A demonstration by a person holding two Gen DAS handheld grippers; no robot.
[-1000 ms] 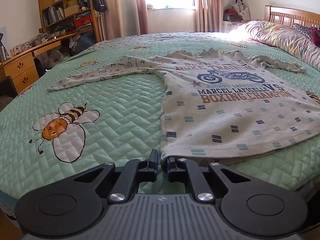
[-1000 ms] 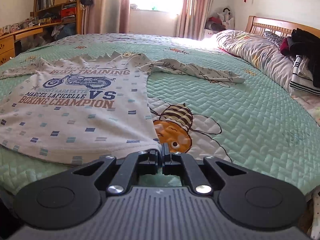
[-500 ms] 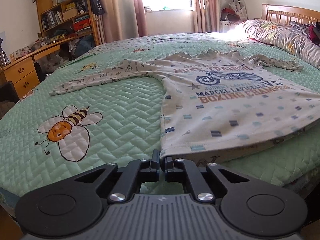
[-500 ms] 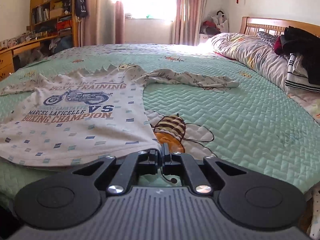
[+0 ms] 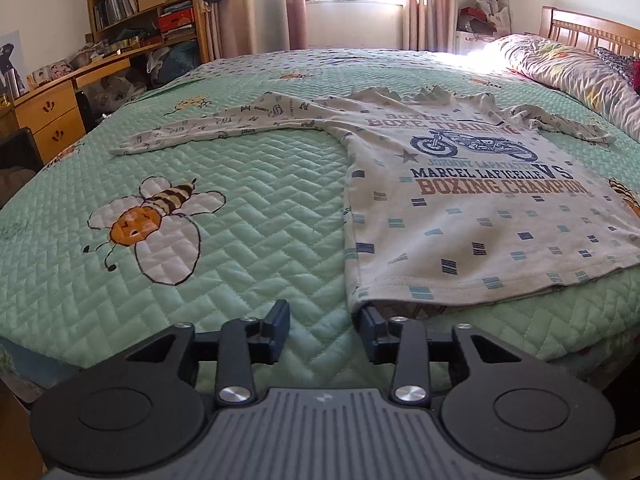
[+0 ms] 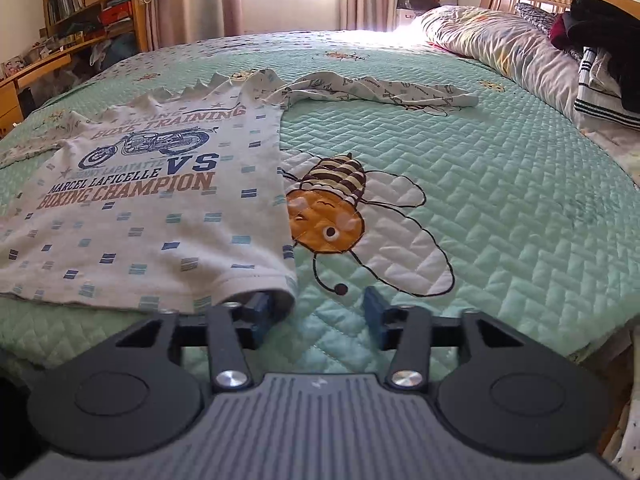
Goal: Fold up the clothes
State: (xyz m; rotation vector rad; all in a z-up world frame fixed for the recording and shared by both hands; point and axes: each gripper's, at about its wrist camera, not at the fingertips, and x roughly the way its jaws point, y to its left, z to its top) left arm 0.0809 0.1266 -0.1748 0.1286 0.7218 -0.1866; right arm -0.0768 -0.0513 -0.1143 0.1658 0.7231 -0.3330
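Observation:
A white long-sleeved shirt [image 5: 472, 216] with a motorcycle print and "BOXING CHAMPION" lettering lies spread flat on the green quilted bed, both sleeves stretched out sideways. My left gripper [image 5: 324, 330] stands open at the hem's left corner; that corner drapes over the tip of its right finger. In the right wrist view the same shirt [image 6: 160, 216] fills the left half. My right gripper [image 6: 316, 312] is open at the hem's right corner, whose cloth hangs over its left finger. Nothing is pinched between either pair of fingers.
The green bedspread [image 5: 248, 216] carries bee pictures [image 6: 332, 216]. A rolled duvet [image 6: 500, 40] and a pile of dark and striped clothes [image 6: 600, 68] lie by the wooden headboard on the right. A wooden desk [image 5: 48, 108] and bookshelf [image 5: 148, 4] stand left of the bed.
Both grippers were shut on the hem corners and have now opened, letting the hem drop onto the bed. Both have risen slightly, so the shirt looks flatter and farther below.

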